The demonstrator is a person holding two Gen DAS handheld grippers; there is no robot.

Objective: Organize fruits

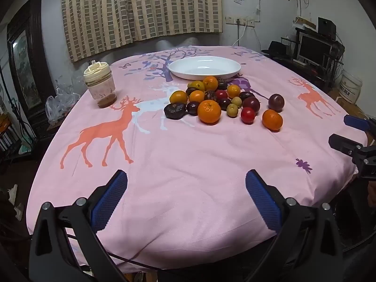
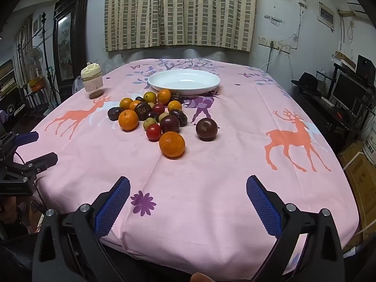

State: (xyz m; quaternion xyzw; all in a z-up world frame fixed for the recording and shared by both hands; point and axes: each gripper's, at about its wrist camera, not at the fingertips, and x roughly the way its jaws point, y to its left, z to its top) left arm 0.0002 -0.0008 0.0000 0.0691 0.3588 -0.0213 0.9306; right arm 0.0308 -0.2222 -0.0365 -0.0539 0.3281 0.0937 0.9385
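Note:
A pile of fruit (image 1: pixel 211 97) lies on the pink deer-print tablecloth (image 1: pixel 188 164): several oranges, dark plums, red and small yellow-green fruits. It also shows in the right wrist view (image 2: pixel 150 115). One orange (image 2: pixel 172 144) and one dark plum (image 2: pixel 206 129) lie a little apart at the pile's near right. An empty white oval plate (image 1: pixel 204 67) sits just behind the pile; it also shows in the right wrist view (image 2: pixel 184 81). My left gripper (image 1: pixel 186 183) is open and empty over the near table edge. My right gripper (image 2: pixel 188 188) is open and empty there too, right of the left one.
A lidded plastic jar (image 1: pixel 99 83) with brown residue stands at the table's far left. A framed picture (image 1: pixel 23 70) and plastic bags (image 1: pixel 58 103) are left of the table. A desk with a monitor (image 2: pixel 345 91) and cardboard boxes (image 2: pixel 362 176) are on the right.

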